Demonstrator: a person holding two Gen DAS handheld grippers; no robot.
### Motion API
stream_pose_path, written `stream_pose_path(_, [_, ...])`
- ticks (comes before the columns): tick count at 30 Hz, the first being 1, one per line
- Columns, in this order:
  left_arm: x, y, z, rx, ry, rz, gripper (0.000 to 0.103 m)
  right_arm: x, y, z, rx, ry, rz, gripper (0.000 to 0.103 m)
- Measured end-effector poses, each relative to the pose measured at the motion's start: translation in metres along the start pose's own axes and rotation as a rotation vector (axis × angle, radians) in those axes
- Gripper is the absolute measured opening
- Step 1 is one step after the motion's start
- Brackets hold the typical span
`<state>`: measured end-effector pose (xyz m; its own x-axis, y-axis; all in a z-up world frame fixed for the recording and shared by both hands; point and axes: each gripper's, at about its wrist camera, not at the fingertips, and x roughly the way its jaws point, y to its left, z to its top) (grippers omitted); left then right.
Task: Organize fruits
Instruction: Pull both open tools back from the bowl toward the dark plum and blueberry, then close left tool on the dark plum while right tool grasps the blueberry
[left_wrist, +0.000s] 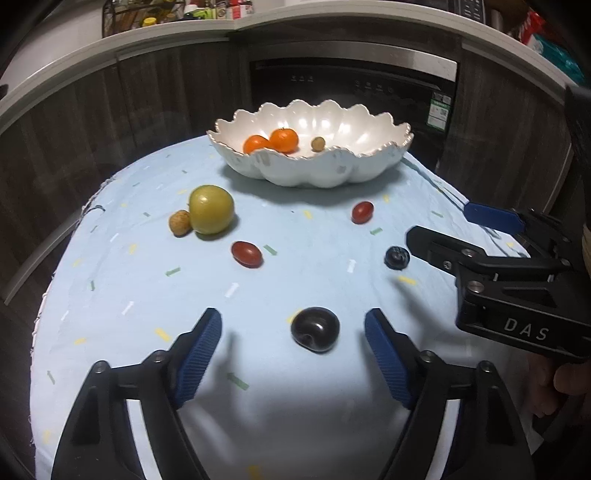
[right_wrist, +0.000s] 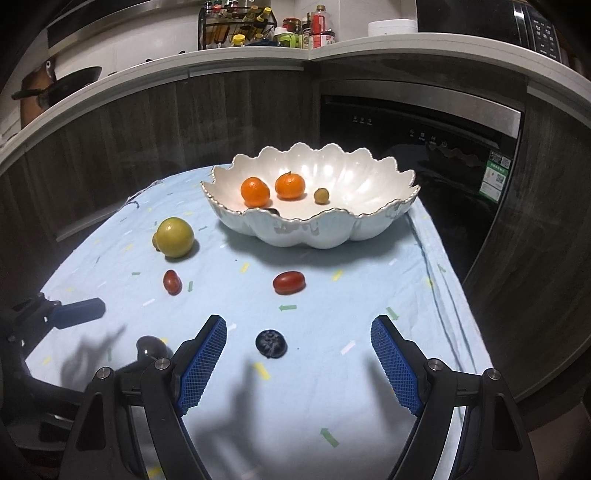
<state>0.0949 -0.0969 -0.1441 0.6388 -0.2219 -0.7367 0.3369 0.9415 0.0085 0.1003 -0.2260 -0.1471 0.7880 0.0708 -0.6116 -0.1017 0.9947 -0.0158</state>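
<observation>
A white scalloped bowl (left_wrist: 369, 168) (right_wrist: 325, 236) at the cloth's far end holds two mandarins (left_wrist: 283, 140) (right_wrist: 290, 186) and a small tan fruit (left_wrist: 317, 143). On the pale blue cloth lie a green round fruit (left_wrist: 211, 209) (right_wrist: 175, 236) with a brown nut-like fruit (left_wrist: 179, 222) touching it, two red grape tomatoes (left_wrist: 246, 254) (left_wrist: 362, 212), a blueberry (left_wrist: 397, 257) (right_wrist: 271, 343) and a dark plum (left_wrist: 314, 329) (right_wrist: 151, 347). My left gripper (left_wrist: 293, 322) is open, the plum between its blue pads, untouched. My right gripper (right_wrist: 299, 328) is open around the blueberry, pads apart from it.
The cloth covers a small table whose edges (right_wrist: 454, 280) drop off on both sides. Dark cabinets and a black oven (right_wrist: 424, 147) stand behind it. A counter (right_wrist: 258, 59) above carries bottles and a wire rack. A hand (left_wrist: 554, 384) holds the right gripper's handle.
</observation>
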Motion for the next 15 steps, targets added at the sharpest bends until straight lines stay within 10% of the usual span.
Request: stream_pose_path(15, [0.013,-0.005,-0.004,0.007,0.029,-0.029,0.055,0.021,0.007,-0.005,-0.023,0.066,0.047,0.058])
